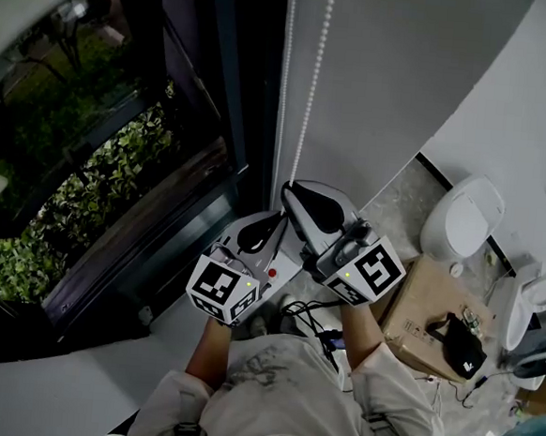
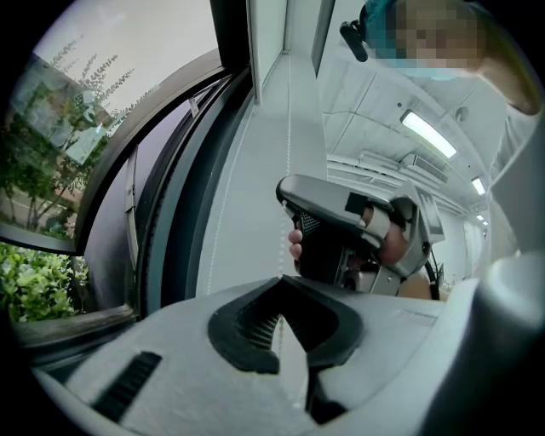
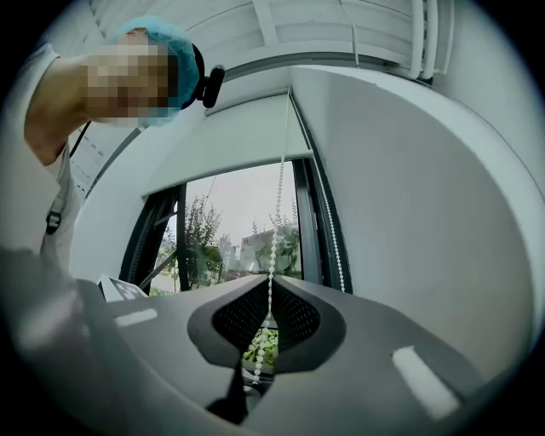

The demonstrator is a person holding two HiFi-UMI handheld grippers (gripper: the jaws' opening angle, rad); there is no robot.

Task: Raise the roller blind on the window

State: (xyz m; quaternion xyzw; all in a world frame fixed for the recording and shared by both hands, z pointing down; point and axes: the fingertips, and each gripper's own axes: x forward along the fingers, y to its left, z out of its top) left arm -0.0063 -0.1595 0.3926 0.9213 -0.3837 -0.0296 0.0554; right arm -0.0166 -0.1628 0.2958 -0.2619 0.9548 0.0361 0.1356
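White bead chain (image 1: 308, 93) of the blind (image 3: 226, 145), hanging vertically beside the window (image 1: 98, 170); the blind covers only the upper glass. The right hand-held gripper (image 1: 292, 188) is clenched on the chain, which rises straight up from its jaws. The left hand-held gripper (image 1: 274, 224) sits just below the right one, likewise closed on the same strand. The chain's long axis passes through both; the coming pull probably runs down along it, with the upper, right one nearer the blind.

Both arms up, close together. Right gripper (image 1: 294, 193) sits just above left gripper (image 1: 270, 226); each has its jaws pinched onto the bead cord (image 1: 308, 93).
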